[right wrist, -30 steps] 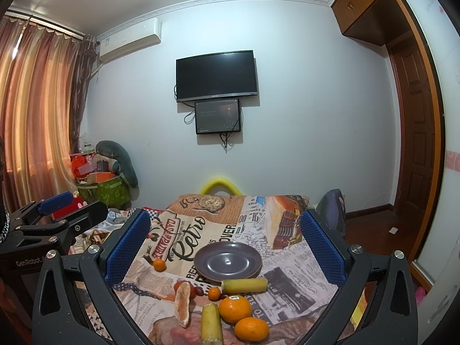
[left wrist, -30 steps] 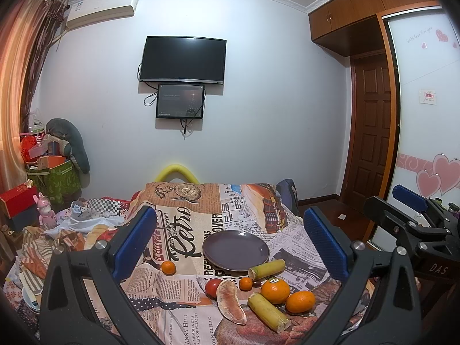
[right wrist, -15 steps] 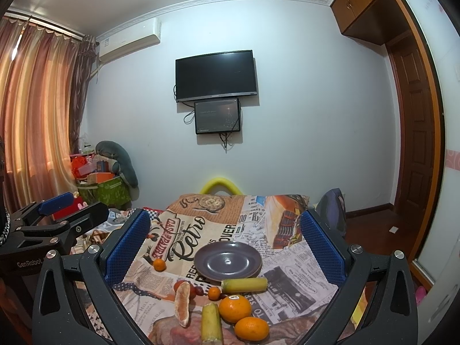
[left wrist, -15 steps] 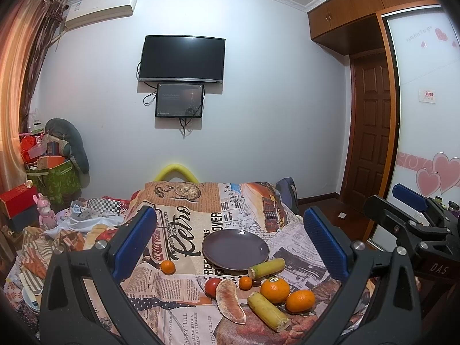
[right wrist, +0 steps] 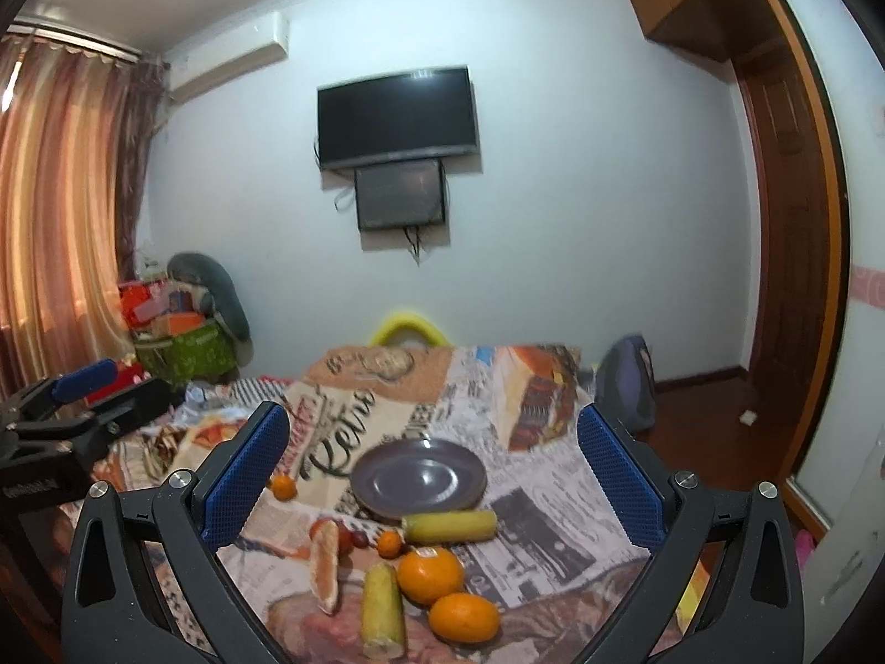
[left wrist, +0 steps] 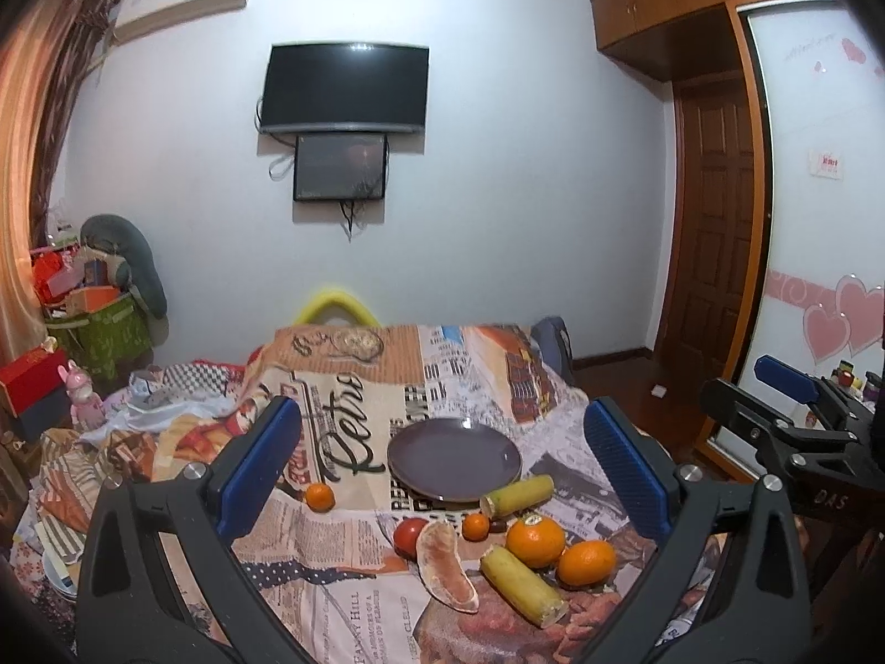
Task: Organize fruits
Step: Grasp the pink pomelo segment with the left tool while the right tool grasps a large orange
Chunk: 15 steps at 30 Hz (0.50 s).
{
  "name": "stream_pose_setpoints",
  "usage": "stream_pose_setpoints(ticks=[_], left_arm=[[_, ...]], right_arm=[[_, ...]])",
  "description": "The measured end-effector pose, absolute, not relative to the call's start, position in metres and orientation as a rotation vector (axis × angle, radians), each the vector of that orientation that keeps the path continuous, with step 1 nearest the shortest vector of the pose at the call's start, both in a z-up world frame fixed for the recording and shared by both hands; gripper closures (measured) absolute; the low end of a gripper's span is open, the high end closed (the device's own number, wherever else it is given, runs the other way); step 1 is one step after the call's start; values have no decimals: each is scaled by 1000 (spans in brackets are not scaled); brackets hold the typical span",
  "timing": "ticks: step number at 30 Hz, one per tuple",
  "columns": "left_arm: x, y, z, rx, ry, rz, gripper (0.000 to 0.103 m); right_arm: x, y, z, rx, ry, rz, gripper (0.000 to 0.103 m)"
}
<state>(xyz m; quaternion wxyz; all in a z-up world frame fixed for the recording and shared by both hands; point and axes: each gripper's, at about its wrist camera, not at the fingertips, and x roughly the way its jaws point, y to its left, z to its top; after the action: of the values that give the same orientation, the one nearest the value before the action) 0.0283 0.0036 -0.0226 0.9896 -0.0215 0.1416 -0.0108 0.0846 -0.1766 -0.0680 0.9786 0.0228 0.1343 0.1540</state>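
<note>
left gripper (left wrist: 442,454): held above the near end of the table, blue-padded fingers (left wrist: 257,462) spread wide, nothing between them; its black frame also shows at the left edge of the right wrist view.
right gripper (right wrist: 434,459): fingers equally wide apart and empty, raised over the fruit; seen from the left wrist view at the far right edge.
table cloth (left wrist: 343,387): a newspaper-print cover with the word "retro", draped over the whole table.
plate (left wrist: 454,459): dark grey, empty, flat near the middle of the cloth.
fruit cluster: all on the cloth in front of the plate, none on it.
large orange (left wrist: 535,540): carries a small sticker, touching a second orange (left wrist: 586,563) to its right.
small tangerine (left wrist: 475,527): between the tomato (left wrist: 408,535) and the large orange, just in front of the plate.
lone tangerine (left wrist: 320,497): apart from the rest, left of the plate.
pomelo wedge (left wrist: 445,565): peeled, pinkish, lying on its side against the tomato.
sugarcane pieces: one yellow-green length (left wrist: 517,496) lies touching the plate's near rim; another (left wrist: 522,585) lies just in front of the large orange.
dark grape-like fruit (right wrist: 359,539): small, beside the tomato; too small to identify surely.
room: television (left wrist: 345,87) and a smaller screen on a white wall, curtains at left, wooden door (left wrist: 713,232) at right.
</note>
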Motion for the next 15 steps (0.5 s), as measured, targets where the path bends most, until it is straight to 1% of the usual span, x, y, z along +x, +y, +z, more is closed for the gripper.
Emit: stream_pose_setpoints(ticks=[8, 11, 12, 13, 15], left_arm=[[76, -3, -61, -6, 469, -60, 0], [96, -6, -80, 8, 551, -72, 0], [102, -6, -87, 9, 579, -77, 5], [110, -7, -97, 11, 618, -82, 13], [123, -7, -113, 11, 677, -87, 19]], right_arm=[[124, -192, -120, -11, 472, 279, 0], [133, -195, -138, -12, 559, 301, 5], [136, -195, -145, -13, 588, 313, 9], [138, -196, -149, -10, 612, 322, 10], [146, -198, -161, 4, 669, 356, 15]])
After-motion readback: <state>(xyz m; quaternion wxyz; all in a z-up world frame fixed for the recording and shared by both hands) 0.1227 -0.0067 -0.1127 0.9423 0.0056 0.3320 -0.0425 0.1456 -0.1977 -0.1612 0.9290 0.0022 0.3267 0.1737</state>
